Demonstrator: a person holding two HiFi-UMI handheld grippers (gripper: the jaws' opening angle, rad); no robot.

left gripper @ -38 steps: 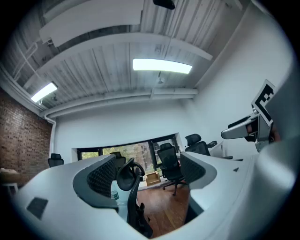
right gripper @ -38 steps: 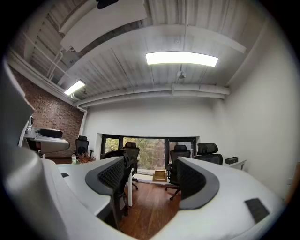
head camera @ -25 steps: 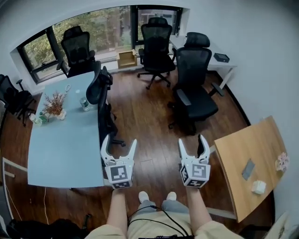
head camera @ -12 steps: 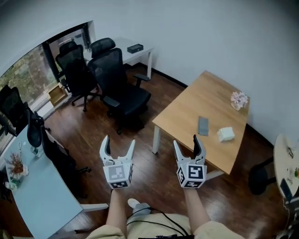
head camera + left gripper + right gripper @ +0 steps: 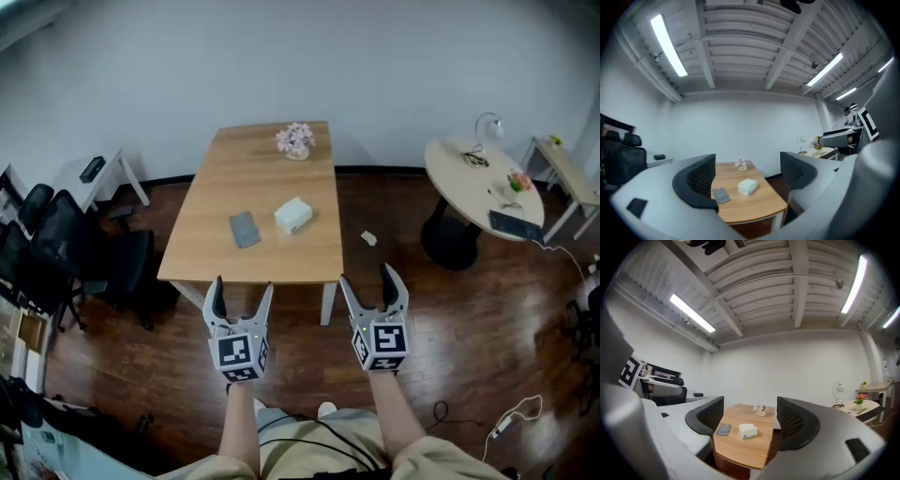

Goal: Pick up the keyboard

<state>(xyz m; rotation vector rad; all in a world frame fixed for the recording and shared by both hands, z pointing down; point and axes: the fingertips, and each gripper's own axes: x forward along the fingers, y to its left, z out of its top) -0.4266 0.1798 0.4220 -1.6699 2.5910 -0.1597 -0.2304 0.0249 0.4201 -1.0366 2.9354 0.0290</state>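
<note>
Head view: left tool (image 5: pixel 244 287) and right tool (image 5: pixel 367 277) hang empty, jaws half apart, just short of the wooden worktop's (image 5: pixel 253 267) near edge, bare floor (image 5: pixel 141 356) either side. The keyboard (image 5: pixel 514 225), if that dark slab is it, lies far right on the round worktop (image 5: pixel 450 173).

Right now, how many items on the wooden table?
3. A flat grey item left of centre, a white box just right of it, a small flower pot at the far edge. Nothing seems hidden.
</note>
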